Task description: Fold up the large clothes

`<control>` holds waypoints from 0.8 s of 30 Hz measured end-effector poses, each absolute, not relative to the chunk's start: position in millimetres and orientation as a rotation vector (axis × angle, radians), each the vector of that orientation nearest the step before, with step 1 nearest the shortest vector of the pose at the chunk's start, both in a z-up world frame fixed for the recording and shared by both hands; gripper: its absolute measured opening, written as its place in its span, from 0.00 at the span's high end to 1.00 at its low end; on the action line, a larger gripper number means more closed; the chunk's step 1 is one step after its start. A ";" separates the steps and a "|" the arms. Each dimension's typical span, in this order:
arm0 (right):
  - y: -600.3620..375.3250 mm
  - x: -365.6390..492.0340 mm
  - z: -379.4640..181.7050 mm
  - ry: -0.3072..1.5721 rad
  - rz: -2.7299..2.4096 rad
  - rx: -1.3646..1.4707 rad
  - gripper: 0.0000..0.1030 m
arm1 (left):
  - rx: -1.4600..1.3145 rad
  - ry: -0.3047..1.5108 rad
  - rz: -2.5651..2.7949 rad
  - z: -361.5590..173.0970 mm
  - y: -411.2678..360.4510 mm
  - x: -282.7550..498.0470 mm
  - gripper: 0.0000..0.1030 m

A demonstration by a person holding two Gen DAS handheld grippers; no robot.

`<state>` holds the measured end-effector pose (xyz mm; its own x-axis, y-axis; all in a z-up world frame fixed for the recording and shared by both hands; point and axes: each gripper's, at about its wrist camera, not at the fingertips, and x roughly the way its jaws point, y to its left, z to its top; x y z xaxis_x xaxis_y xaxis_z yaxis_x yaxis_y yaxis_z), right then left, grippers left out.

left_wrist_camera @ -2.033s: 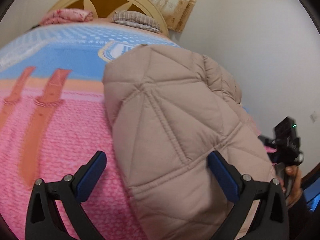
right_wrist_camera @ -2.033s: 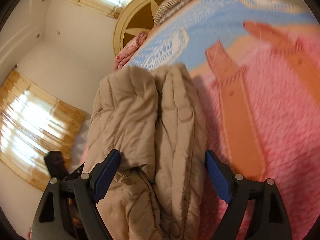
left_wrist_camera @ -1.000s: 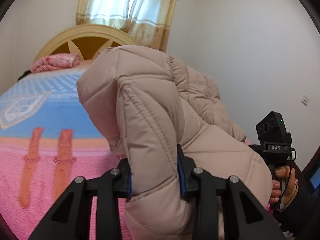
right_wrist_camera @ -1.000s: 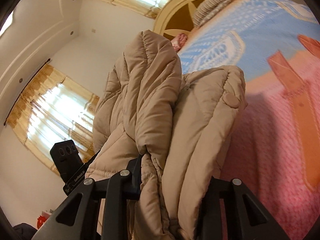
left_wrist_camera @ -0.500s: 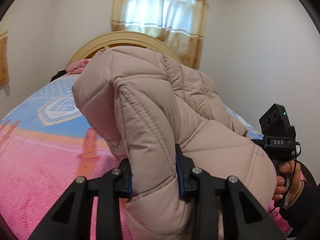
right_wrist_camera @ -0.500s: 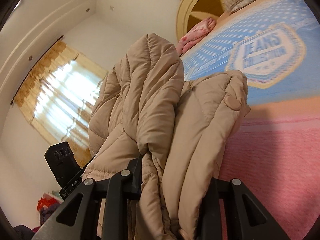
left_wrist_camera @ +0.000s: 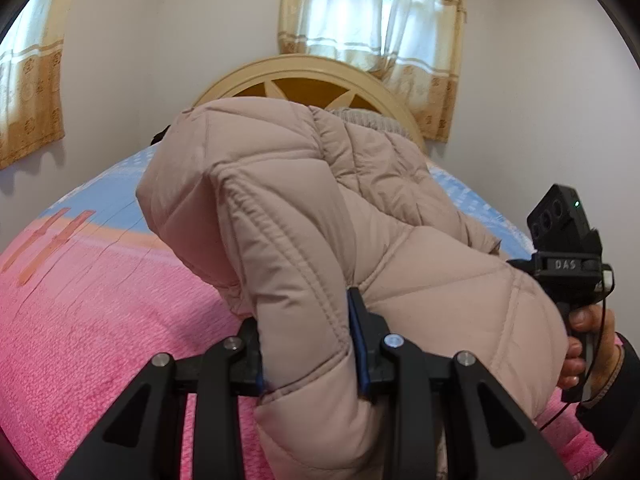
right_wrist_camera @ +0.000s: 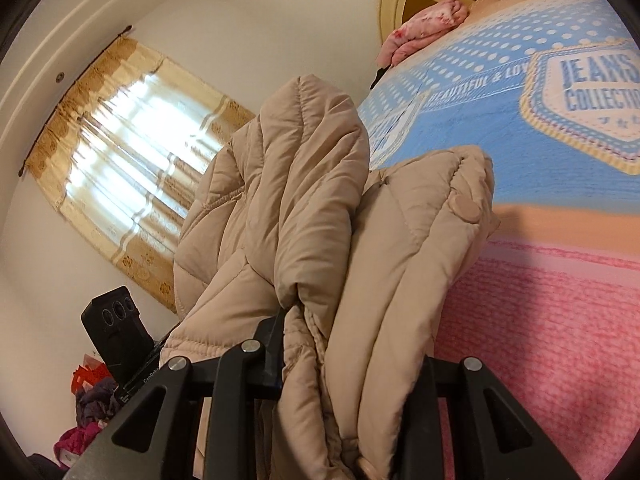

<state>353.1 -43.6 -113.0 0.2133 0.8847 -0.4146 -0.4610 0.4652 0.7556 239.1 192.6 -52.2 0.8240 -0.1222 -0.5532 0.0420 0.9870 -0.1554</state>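
Observation:
A beige quilted puffer jacket (left_wrist_camera: 304, 216) is folded into a thick bundle and held up above the bed. My left gripper (left_wrist_camera: 308, 344) is shut on a padded edge of the jacket, which bulges between its blue-lined fingers (left_wrist_camera: 358, 336). My right gripper (right_wrist_camera: 348, 364) is shut on the other side of the jacket (right_wrist_camera: 304, 208), gripping several bunched layers; its fingertips are hidden by the fabric. The right gripper's body and the hand that holds it show in the left wrist view (left_wrist_camera: 568, 264). The left gripper's body shows in the right wrist view (right_wrist_camera: 116, 328).
Below lies a bed with a pink and blue cover (left_wrist_camera: 92, 320), also in the right wrist view (right_wrist_camera: 560, 320). A round wooden headboard (left_wrist_camera: 304, 80) and pillows (right_wrist_camera: 424, 24) are at the far end. Curtained windows (right_wrist_camera: 132, 168) are behind. Clothes (right_wrist_camera: 88, 412) lie on the floor.
Both grippers closed on the jacket and lifted it off the bed. Over the last second the jacket stays gripped while both views swing across the room.

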 end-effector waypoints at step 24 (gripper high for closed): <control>-21.6 366.7 -182.2 1.064 0.872 0.486 0.66 | -0.138 0.677 0.092 -111.6 214.7 253.7 0.09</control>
